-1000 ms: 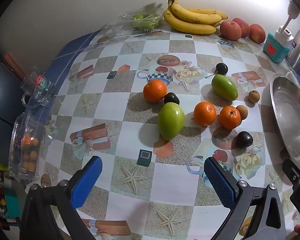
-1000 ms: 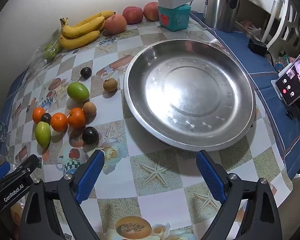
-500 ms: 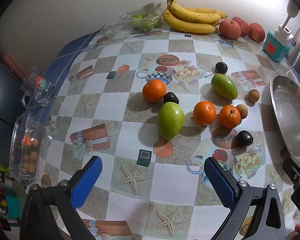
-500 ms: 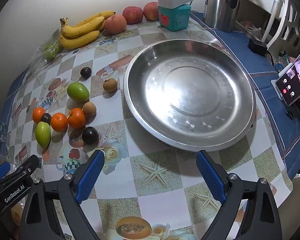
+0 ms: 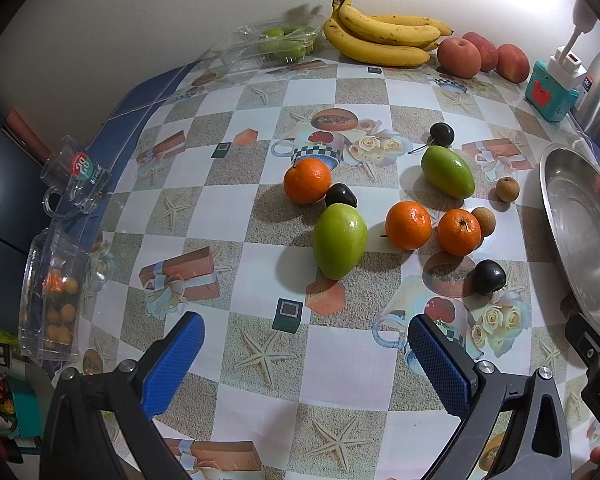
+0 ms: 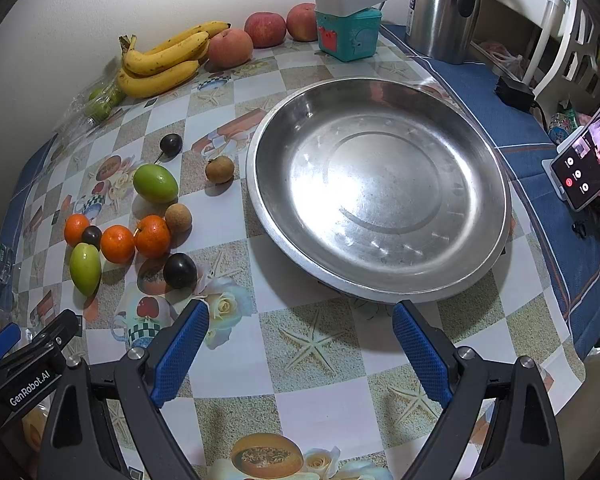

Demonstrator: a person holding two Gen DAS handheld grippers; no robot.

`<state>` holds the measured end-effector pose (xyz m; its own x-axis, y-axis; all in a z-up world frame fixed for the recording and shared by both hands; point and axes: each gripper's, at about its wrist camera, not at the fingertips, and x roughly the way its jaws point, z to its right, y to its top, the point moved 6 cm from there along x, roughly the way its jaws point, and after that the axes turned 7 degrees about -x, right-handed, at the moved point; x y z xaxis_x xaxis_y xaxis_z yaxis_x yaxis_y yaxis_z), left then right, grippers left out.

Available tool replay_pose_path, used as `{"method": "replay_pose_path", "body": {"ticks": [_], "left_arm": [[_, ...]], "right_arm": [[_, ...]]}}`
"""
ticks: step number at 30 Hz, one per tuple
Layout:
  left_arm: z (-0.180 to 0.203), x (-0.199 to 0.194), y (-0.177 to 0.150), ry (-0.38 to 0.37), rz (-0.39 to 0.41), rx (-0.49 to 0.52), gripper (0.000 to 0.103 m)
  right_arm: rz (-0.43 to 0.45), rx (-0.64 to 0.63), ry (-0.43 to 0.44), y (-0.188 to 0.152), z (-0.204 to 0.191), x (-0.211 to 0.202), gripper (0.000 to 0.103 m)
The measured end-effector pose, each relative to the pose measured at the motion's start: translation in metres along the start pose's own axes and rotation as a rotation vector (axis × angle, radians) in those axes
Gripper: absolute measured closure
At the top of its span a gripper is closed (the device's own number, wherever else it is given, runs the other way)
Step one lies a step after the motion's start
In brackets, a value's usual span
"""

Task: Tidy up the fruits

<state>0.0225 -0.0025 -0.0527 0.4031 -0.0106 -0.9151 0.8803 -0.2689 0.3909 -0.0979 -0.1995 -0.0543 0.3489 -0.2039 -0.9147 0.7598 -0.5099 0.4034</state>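
Patterned tabletop point(image 5: 236, 208) is carrying loose round fruit; both wide-gaping tools, left tool point(image 5: 306, 354) and right tool point(image 6: 300, 344), are risking nudging a plum point(image 6: 179, 270) rolling.

The tabletop point(image 6: 332, 364) wears a smooth, glossy printed plastic cover that catches the light. The big pan point(image 6: 380, 184) is bare scuffed metal with a dull shine, and the kettle point(image 6: 444, 4) behind it is brushed steel. Each gripper has matt black plastic arms, and its blue pads point(image 5: 440, 364) are finely ribbed. The mug point(image 5: 76, 176) and the box point(image 5: 54, 292) are clear and shiny; whether they are glass or plastic cannot be told.
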Motion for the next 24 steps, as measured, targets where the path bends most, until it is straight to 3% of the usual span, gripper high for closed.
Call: {"method": "replay_pose_path", "body": {"ticks": [24], "left_arm": [[0.0006,0.0000,-0.0001,0.001,0.000,0.001,0.000]], "right_arm": [[-0.001,-0.008,-0.002,-0.0003,-0.0014,0.0005,0.010]]}}
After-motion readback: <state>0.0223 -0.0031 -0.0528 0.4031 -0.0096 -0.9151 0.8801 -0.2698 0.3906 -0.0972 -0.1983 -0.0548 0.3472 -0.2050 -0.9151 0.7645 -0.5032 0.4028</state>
